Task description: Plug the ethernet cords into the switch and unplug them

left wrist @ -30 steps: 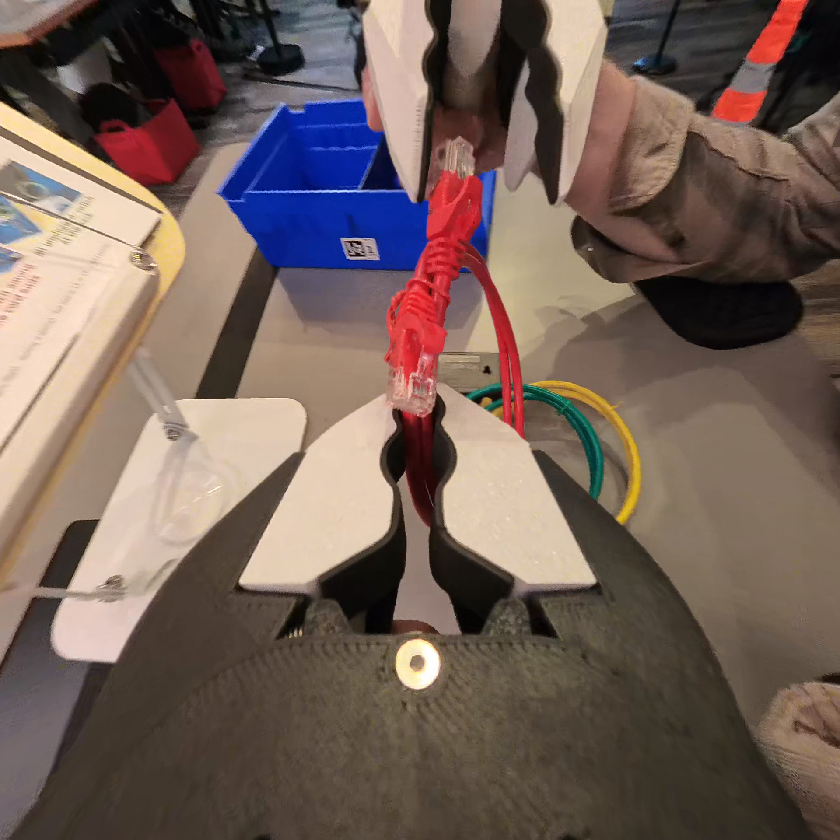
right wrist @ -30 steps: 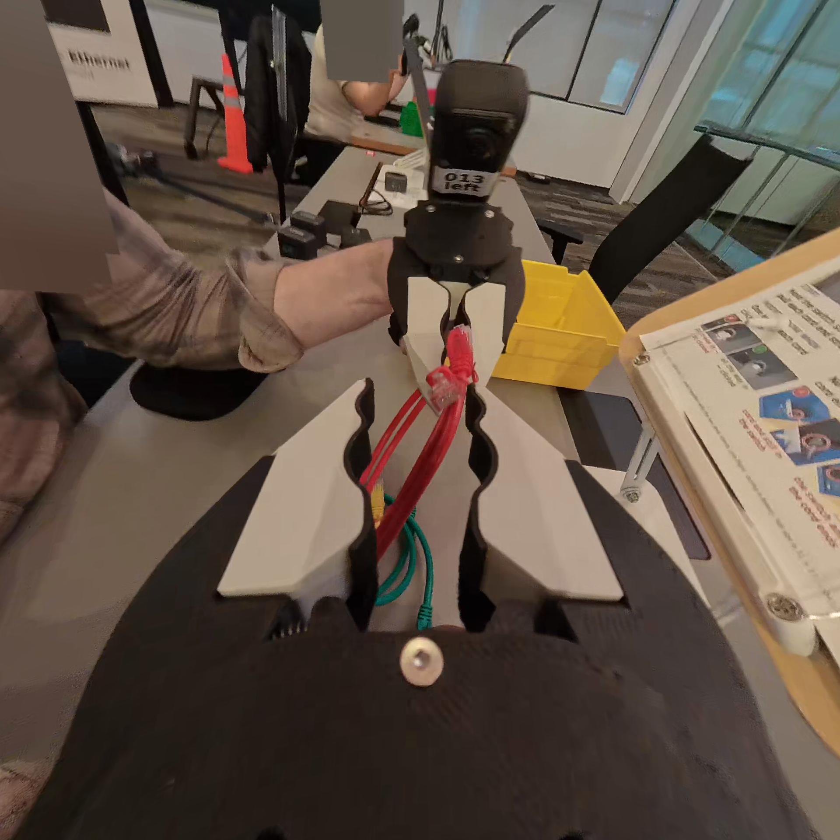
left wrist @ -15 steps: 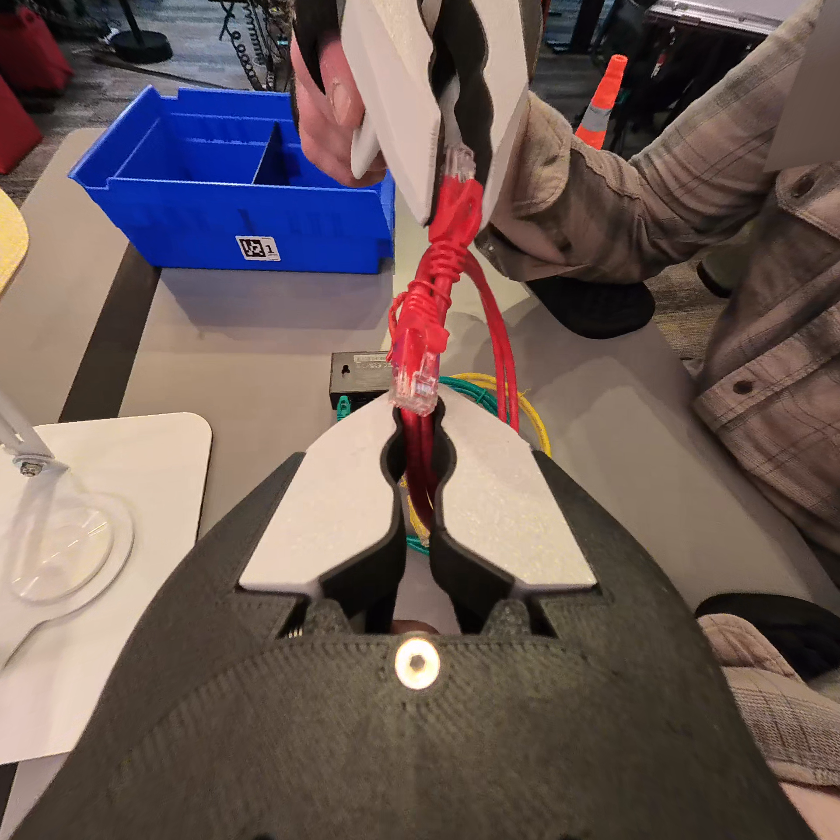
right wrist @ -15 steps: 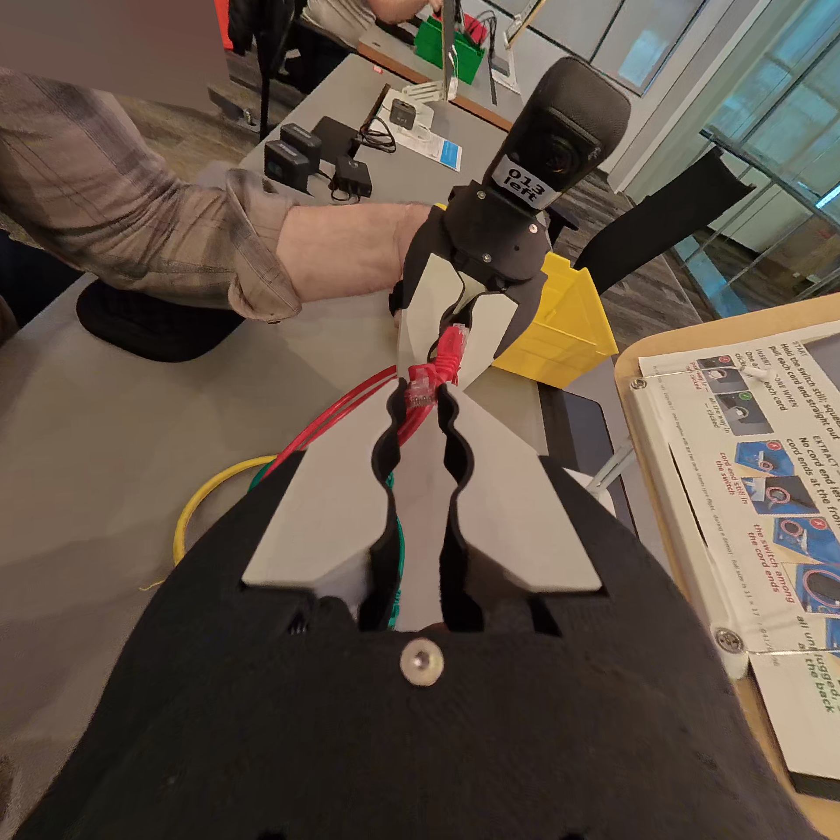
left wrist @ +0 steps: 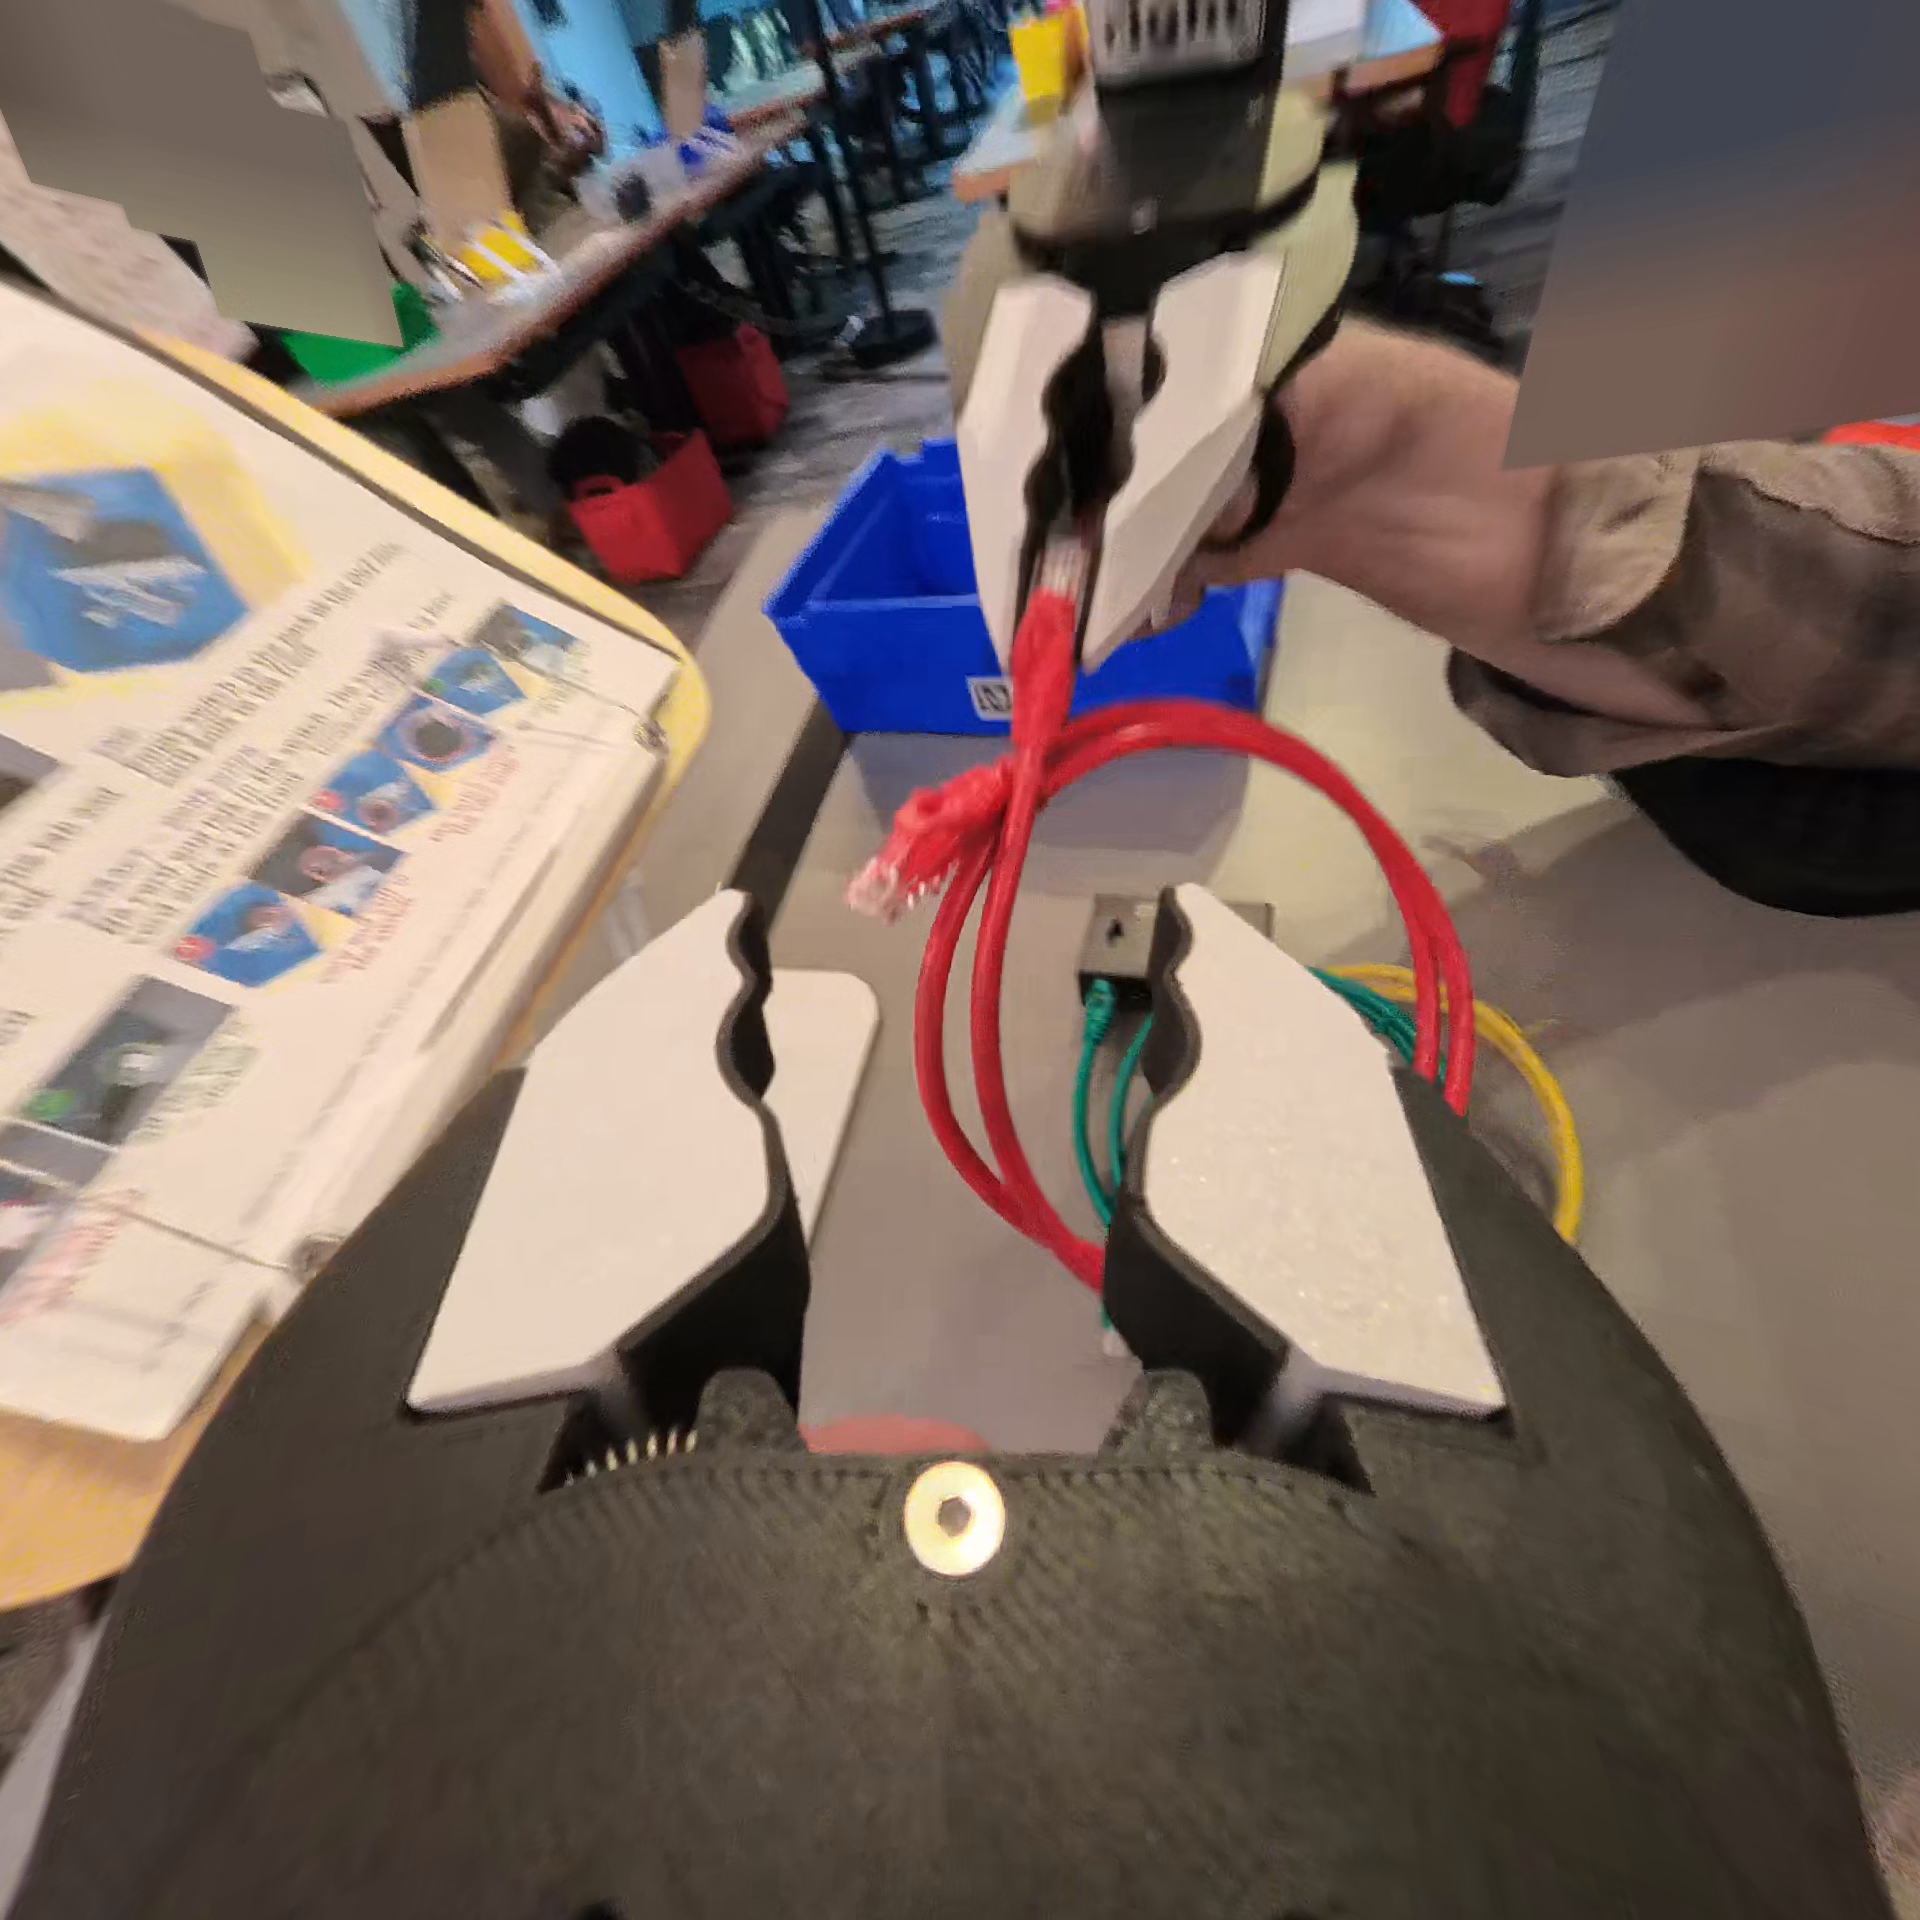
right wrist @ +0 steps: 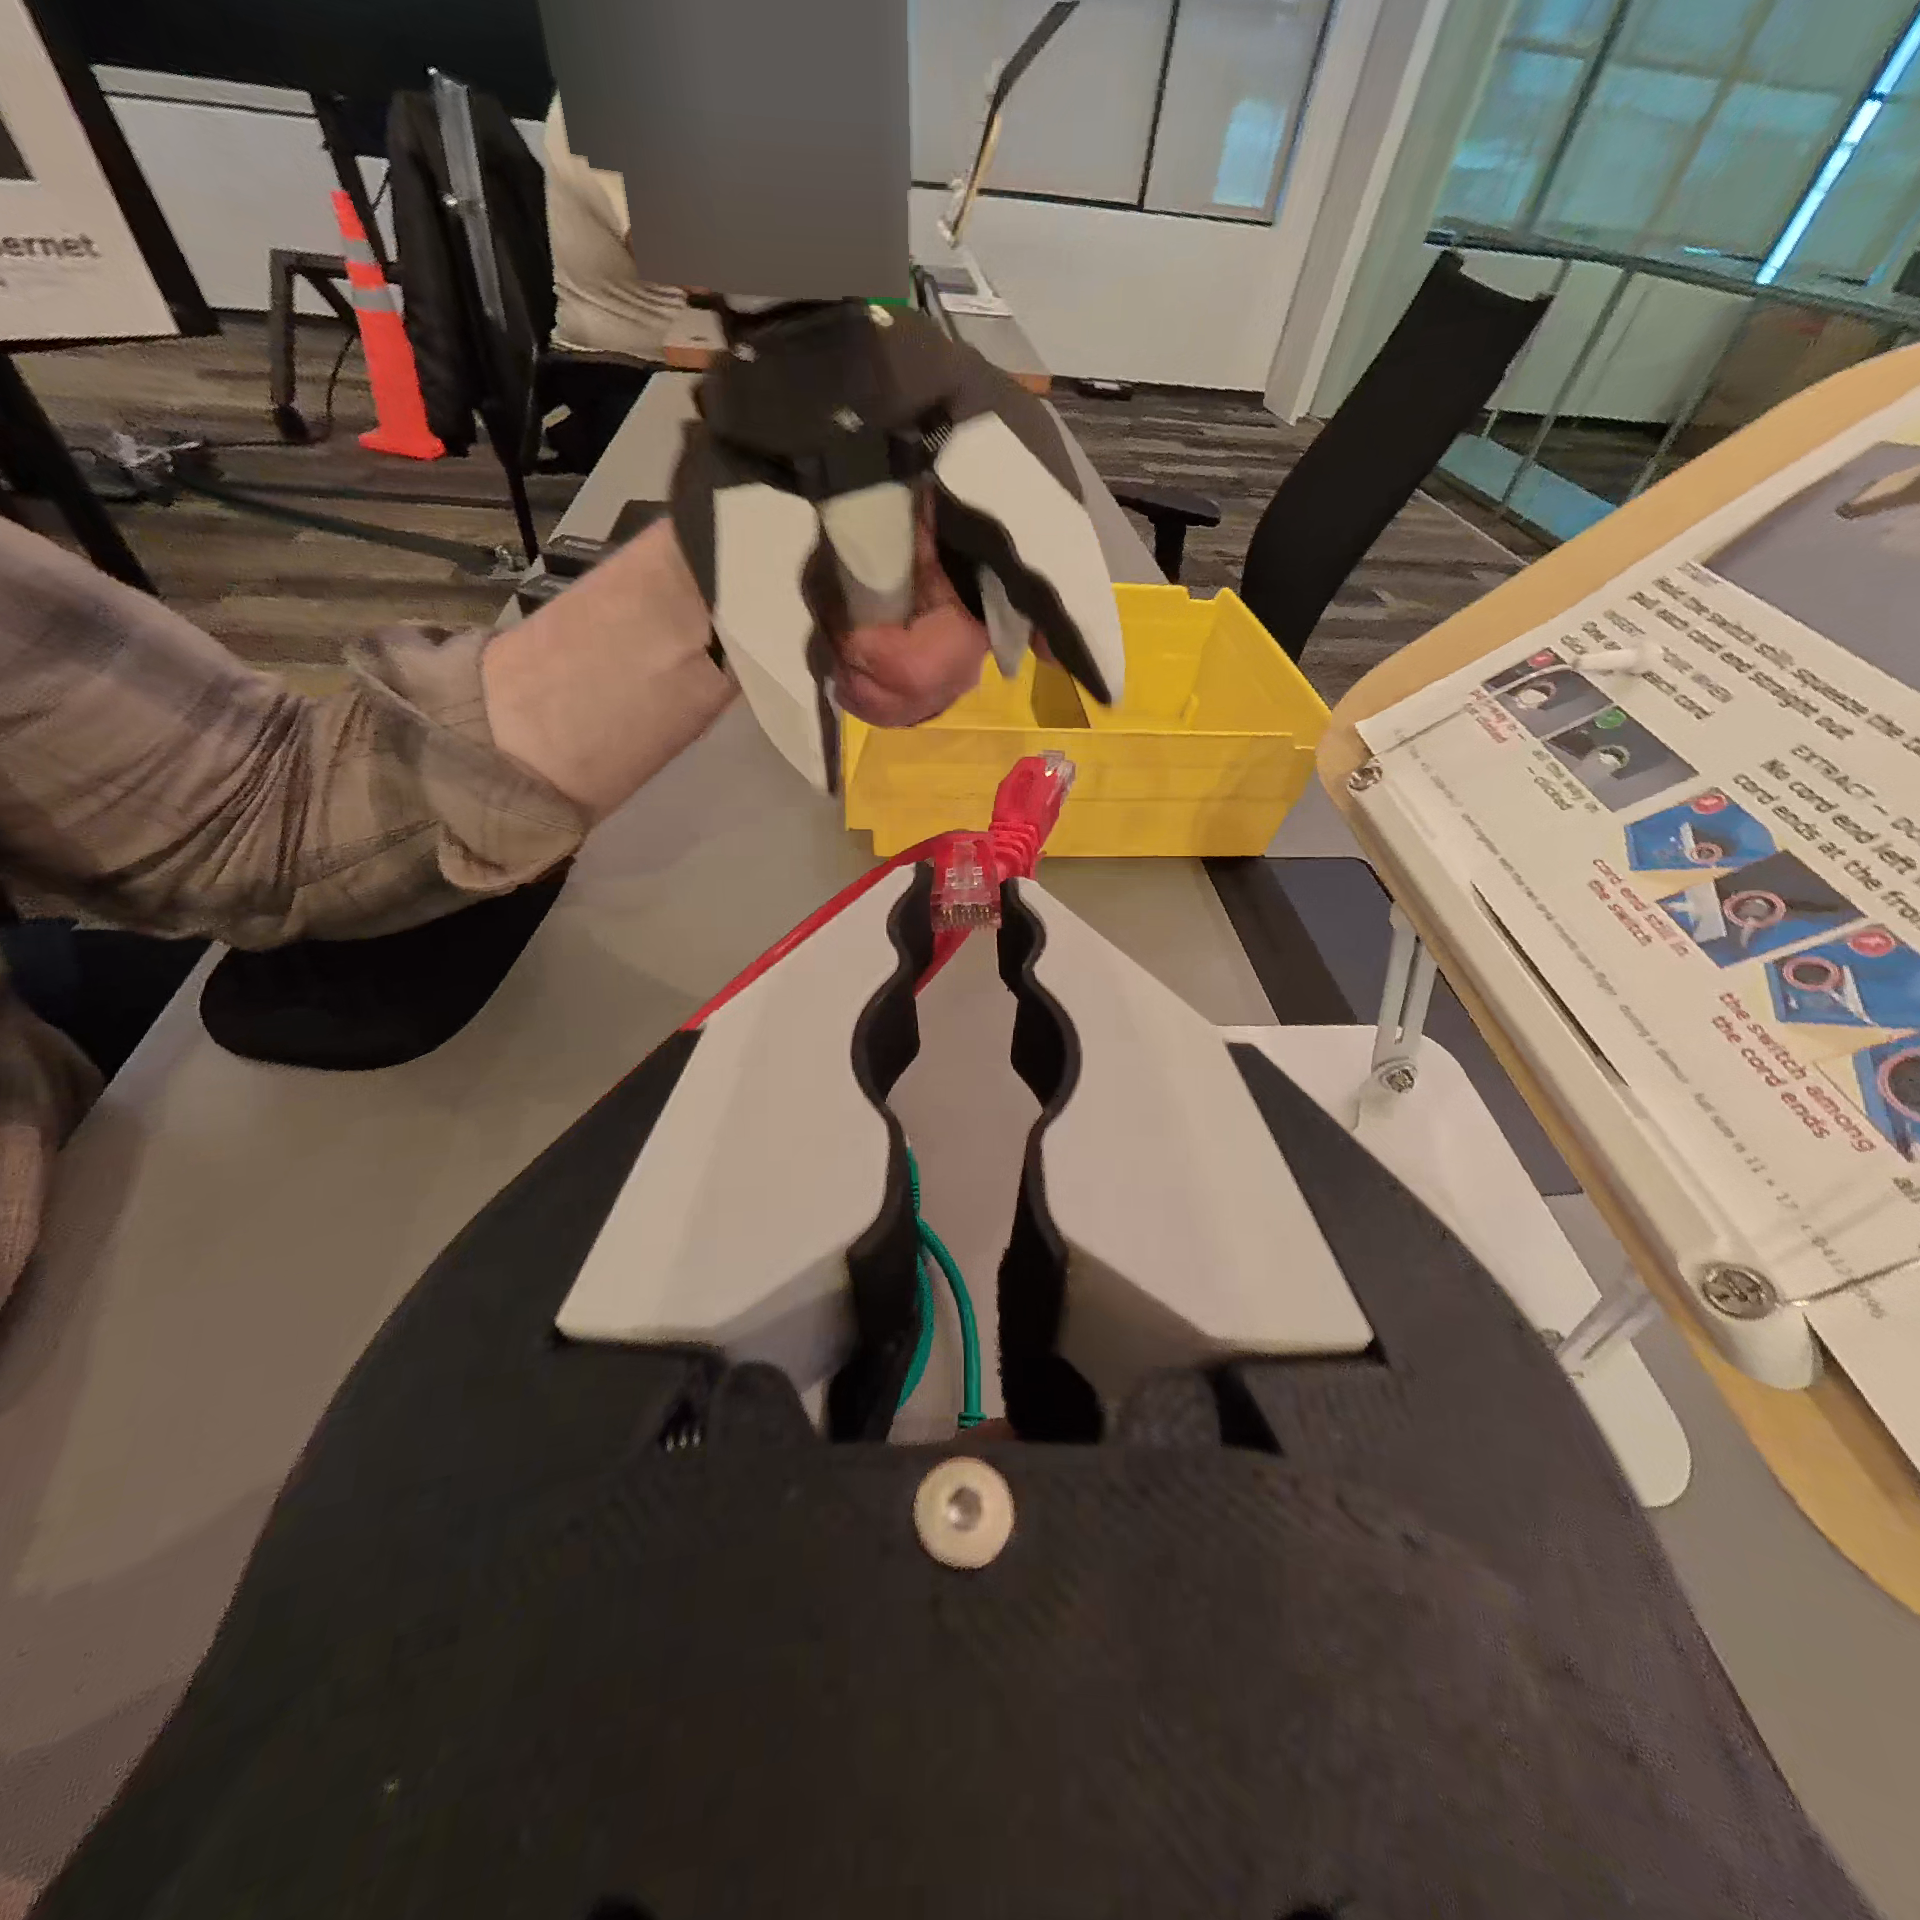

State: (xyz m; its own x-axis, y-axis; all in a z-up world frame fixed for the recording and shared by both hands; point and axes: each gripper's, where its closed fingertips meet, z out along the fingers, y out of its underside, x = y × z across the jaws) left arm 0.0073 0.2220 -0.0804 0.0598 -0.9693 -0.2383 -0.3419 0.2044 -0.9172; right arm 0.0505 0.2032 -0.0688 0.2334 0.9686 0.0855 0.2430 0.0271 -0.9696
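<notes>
Between the tips of the right gripper (right wrist: pixel 966 914), a red cord (left wrist: pixel 1039 935) is pinched by one plug, its coil hanging down above the grey table (left wrist: pixel 1714 1195). Its loose plug (left wrist: pixel 914 847) points left. Nearer, the left gripper (left wrist: pixel 956 935) stands spread wide, holding nothing. Beyond lie a blue bin (left wrist: pixel 894 634) and a busy workroom.

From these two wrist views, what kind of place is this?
Probably an open office or lab set up for data collection. Rows of work tables run behind, a laminated instruction board stands beside the grey table, and parts bins, blue and yellow, sit on it.
</notes>
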